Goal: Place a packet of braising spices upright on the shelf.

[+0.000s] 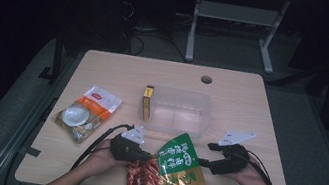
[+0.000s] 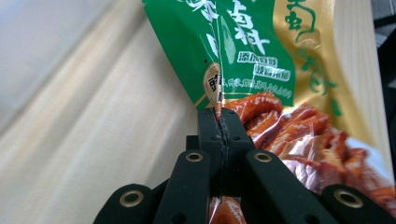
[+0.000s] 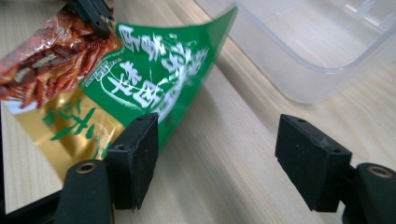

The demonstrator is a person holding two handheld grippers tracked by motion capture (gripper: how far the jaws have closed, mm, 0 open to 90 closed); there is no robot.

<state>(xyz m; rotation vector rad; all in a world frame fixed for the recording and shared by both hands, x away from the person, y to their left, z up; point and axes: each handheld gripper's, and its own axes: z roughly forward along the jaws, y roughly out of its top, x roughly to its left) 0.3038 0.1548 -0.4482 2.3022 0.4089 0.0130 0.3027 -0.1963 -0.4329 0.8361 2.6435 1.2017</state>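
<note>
Left gripper (image 1: 144,155) clamping jaws tight on left edge of green-and-gold snack bag (image 1: 171,169), bag lying at table's (image 1: 106,62) 6 o'clock edge. Right gripper (image 1: 205,163) holding jaws wide apart, left jaw just touching bag's right edge. Clear plastic bin (image 1: 175,110) sitting at 12 o'clock from bag, yellow box (image 1: 147,102) leaning at its left wall. Orange-and-white pouch (image 1: 88,112) lying at 10 o'clock.

Dim room, grey floor (image 1: 299,125), wooden table (image 1: 106,67)
</note>
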